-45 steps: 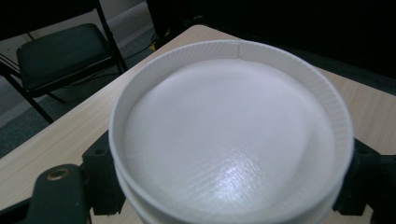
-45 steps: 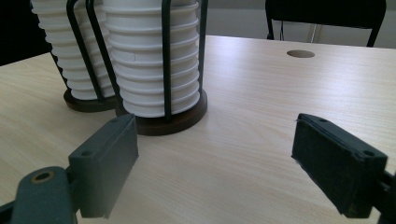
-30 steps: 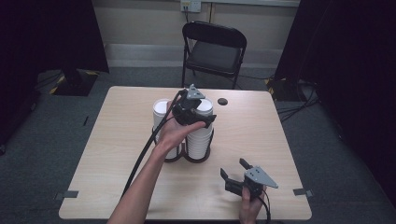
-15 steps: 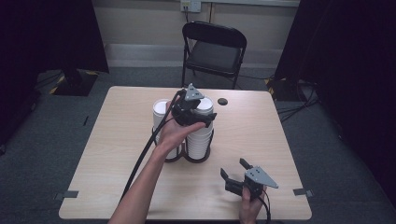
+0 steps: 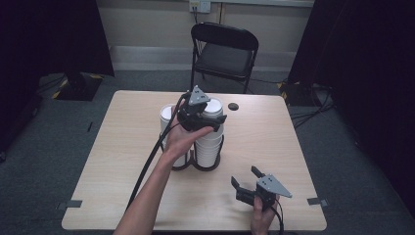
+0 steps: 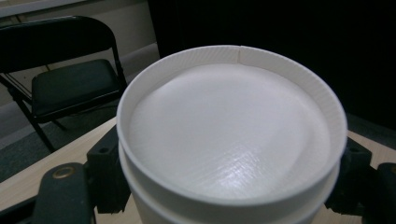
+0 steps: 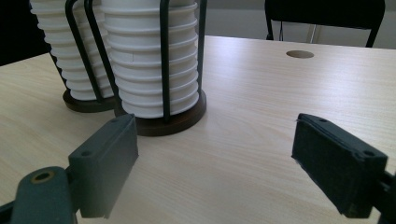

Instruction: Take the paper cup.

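we lift the top white ribbed paper cup (image 6: 231,135), pinched in our left gripper (image 5: 198,113), straight up from its stack; right gripper (image 5: 248,182) waits wide, empty.

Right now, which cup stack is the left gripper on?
The right-hand stack, top cup between the left gripper's jaws; the left-hand stack stands untouched beside it.
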`<action>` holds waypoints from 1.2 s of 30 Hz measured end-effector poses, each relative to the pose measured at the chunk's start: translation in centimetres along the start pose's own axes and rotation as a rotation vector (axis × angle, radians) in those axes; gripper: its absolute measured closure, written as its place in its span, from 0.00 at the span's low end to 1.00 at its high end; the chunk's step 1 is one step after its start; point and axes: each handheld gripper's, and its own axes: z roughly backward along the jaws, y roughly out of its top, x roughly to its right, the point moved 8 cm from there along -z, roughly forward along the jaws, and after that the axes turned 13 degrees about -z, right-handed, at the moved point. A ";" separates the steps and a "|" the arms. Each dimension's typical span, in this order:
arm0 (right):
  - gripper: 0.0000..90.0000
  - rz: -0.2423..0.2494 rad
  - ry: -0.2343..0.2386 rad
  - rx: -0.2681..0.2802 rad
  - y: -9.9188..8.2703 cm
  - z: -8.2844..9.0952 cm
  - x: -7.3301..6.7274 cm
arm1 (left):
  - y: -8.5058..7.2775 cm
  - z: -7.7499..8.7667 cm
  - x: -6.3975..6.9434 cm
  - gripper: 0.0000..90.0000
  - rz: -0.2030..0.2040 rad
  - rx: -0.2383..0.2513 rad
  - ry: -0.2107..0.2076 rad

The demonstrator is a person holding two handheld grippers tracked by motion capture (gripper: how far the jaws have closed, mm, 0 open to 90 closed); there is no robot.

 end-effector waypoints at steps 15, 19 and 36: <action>0.15 0.003 0.001 0.001 0.0 0.0 0.0 | 1.1 1.2 -0.2 0.24 0.010 0.073 0.008; 0.15 0.001 0.000 0.000 0.0 0.0 0.0 | 1.6 1.6 -0.3 0.24 0.018 0.102 0.010; 0.15 0.002 0.000 0.000 0.0 0.0 0.0 | 3.2 3.1 -0.7 0.24 0.054 0.178 0.000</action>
